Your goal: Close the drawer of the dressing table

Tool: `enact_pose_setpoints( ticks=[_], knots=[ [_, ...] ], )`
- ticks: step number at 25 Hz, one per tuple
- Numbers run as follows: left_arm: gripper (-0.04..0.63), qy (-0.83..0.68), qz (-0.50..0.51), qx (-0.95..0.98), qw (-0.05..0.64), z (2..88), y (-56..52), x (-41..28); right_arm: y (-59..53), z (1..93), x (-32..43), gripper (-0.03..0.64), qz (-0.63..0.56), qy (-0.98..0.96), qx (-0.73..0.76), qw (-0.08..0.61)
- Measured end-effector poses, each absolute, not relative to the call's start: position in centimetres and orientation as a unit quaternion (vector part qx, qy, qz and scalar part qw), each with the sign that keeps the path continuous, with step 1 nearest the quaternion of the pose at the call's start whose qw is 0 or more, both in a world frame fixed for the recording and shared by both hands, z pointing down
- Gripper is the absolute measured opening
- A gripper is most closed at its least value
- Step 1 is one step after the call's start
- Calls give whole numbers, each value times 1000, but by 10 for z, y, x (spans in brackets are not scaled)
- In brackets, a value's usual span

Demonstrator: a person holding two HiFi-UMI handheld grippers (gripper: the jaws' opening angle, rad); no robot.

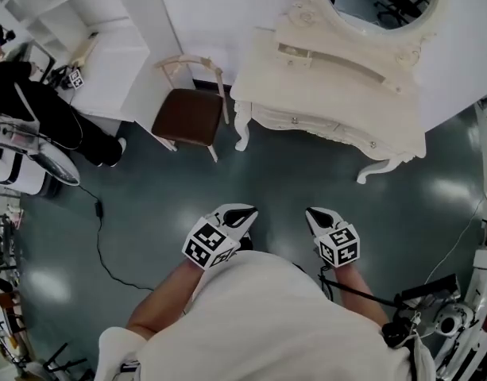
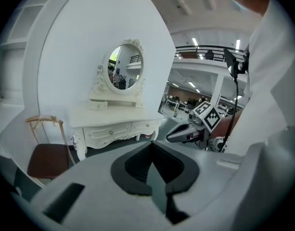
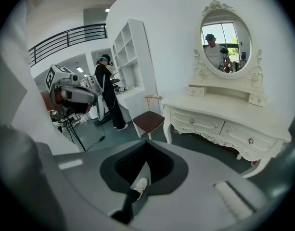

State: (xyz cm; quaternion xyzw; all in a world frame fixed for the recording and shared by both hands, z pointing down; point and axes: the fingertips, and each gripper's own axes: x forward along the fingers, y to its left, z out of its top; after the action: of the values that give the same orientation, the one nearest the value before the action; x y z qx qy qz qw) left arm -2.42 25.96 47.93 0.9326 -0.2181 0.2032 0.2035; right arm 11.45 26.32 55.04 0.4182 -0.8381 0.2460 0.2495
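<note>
The white carved dressing table (image 1: 330, 94) with an oval mirror stands against the wall, across a stretch of dark floor from me. Its two front drawers (image 3: 198, 122) (image 3: 248, 138) sit flush with the front, also seen from the other side as drawers (image 2: 109, 131) (image 2: 146, 125). Both grippers hang close to the person's body, well short of the table and touching nothing. My left gripper (image 1: 241, 215) (image 2: 152, 146) has its jaws together and empty. My right gripper (image 1: 318, 217) (image 3: 146, 143) is likewise shut with nothing in it.
A chair (image 1: 187, 117) with a brown seat stands left of the table. White shelving (image 1: 68, 22) and a person in black (image 1: 36, 109) are at the far left. A black cable (image 1: 100, 236) runs over the floor. Stand equipment (image 1: 458, 308) fills the lower right.
</note>
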Motion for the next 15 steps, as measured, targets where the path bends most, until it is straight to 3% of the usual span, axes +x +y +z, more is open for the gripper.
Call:
enact_pose_setpoints(
  ticks=[15],
  knots=[
    [2,-233,179,932,211,489,106,-115,68,564,74,31,253,-802,475,261]
  ],
)
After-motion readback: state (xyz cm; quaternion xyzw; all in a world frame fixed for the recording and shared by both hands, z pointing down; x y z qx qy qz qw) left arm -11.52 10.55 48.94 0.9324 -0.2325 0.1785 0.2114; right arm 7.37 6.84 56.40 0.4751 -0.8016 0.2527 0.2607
